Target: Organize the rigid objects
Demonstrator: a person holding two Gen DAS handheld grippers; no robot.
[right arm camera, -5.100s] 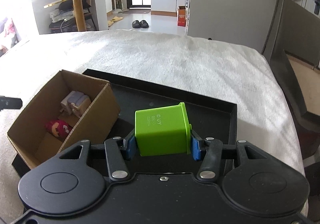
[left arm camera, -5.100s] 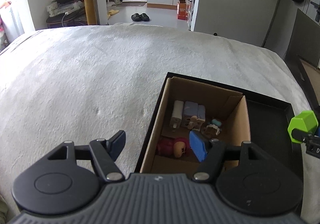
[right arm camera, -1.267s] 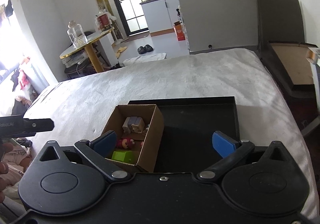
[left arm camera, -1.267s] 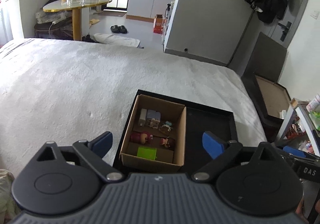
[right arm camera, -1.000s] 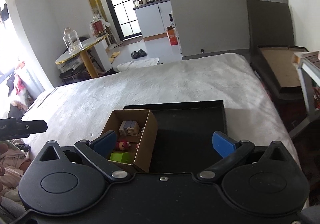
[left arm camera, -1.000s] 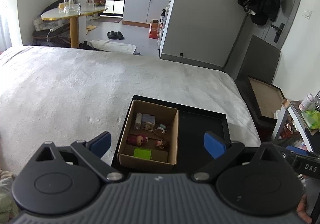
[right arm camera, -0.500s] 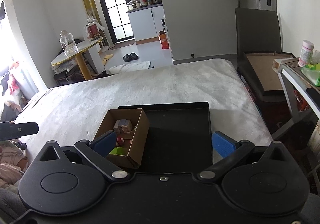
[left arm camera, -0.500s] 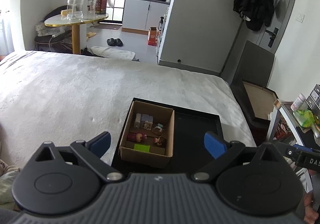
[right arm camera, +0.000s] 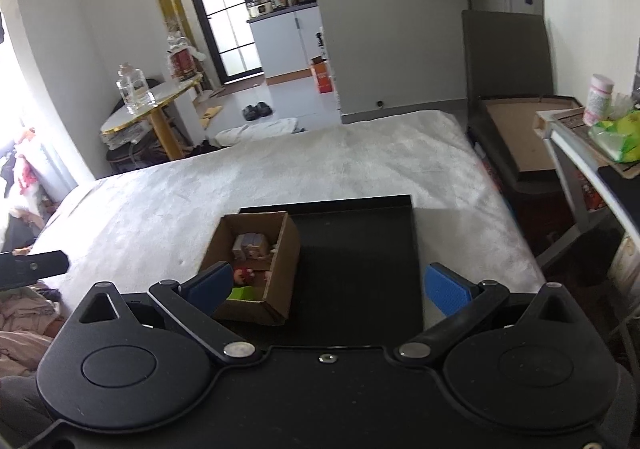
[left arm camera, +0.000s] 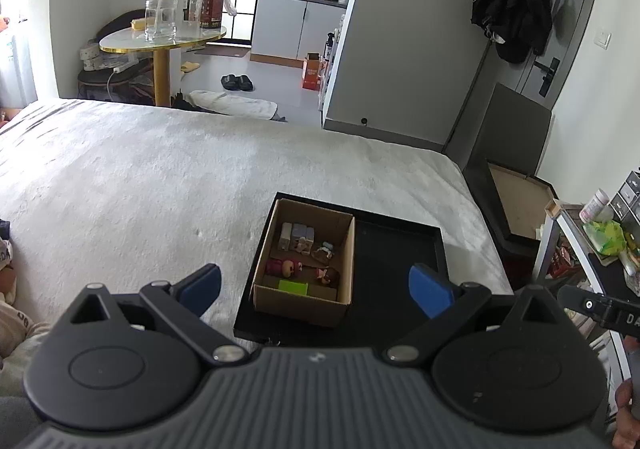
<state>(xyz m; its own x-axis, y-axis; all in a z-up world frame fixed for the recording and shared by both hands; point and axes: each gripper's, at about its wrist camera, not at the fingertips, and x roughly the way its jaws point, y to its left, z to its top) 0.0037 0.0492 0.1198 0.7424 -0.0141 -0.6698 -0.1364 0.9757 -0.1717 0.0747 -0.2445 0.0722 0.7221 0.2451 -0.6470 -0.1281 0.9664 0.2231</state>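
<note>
A brown cardboard box (left arm camera: 344,249) stands in the left half of a black tray (left arm camera: 400,253) on a white bed. Inside lie a green block (left arm camera: 293,286), small figurines (left arm camera: 282,267) and pale cartons (left arm camera: 296,235). My left gripper (left arm camera: 315,289) is open and empty, held well back above the tray. In the right wrist view the box (right arm camera: 288,249), tray (right arm camera: 360,249) and green block (right arm camera: 244,293) show too. My right gripper (right arm camera: 329,289) is open and empty, also held back and high.
The bed (left arm camera: 160,177) spreads left and beyond the tray. A shelf with a bottle and green packet (right arm camera: 616,129) stands right. A flat open carton (right arm camera: 516,129) lies on a dark stand beside the bed. A round table (left arm camera: 160,43) stands far left.
Both grippers have drawn back and up from the tray, so the box looks smaller. The green block left the right gripper earlier and lies in the box.
</note>
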